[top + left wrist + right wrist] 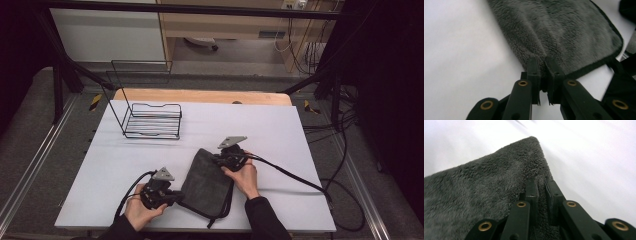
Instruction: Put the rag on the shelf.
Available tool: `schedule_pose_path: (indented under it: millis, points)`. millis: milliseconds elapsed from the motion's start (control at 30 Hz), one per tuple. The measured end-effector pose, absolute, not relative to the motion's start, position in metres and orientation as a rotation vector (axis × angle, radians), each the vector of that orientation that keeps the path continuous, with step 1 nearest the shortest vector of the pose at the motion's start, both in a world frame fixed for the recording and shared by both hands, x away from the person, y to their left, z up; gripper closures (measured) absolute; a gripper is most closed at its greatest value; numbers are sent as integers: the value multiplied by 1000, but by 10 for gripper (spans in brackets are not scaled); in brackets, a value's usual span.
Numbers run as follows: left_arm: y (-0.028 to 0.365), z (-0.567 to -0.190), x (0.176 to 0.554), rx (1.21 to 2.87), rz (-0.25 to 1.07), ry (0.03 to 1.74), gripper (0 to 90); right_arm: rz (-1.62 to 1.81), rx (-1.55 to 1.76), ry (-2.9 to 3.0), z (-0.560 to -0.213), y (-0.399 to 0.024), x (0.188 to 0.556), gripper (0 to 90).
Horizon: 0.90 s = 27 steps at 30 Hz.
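**Both hand-held grippers pinching the grey towel**

On the near half of the white counter [125, 165], a dark grey plush towel [206, 184] is lying folded, running diagonally from the near edge toward the middle. Left hand-held gripper [176, 198] is sitting at the towel's near left edge; in the left gripper view its jaws are standing nearly together, pinching the fleece just inside the black hem. Right hand-held gripper [219, 160] is sitting at the towel's far right corner region; in the right gripper view its jaws are likewise drawn close, clamping a fold of the pile along the right edge, with the corner pointing away ahead of them. Towel is spanning between the two grippers. A black wire rack [150, 117] is standing well apart, at the far left of the counter.
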<state>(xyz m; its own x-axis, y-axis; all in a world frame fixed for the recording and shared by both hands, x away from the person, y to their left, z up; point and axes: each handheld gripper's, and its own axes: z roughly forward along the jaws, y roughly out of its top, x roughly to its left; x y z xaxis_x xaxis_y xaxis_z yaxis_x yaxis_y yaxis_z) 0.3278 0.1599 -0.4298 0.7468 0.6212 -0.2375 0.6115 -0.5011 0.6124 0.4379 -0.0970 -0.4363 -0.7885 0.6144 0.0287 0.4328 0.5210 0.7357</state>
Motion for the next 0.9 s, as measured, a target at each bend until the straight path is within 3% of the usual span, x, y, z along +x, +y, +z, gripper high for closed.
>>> schedule_pose_path:
  millis: [333, 600, 867, 900]
  points:
    - [177, -428, 305, 2219, 69, 966, 827, 1150, 720, 2609, -434, -39, 451, 828]
    - [179, -431, 305, 2204, 77, 974, 821, 1136, 723, 2612, -439, -35, 454, 809]
    - [191, -425, 310, 2163, 142, 956, 631, 1222, 817, 2542, -429, -53, 450, 522]
    - [194, -424, 312, 2150, 147, 959, 631, 1222, 817, 2542, -429, -53, 450, 522]
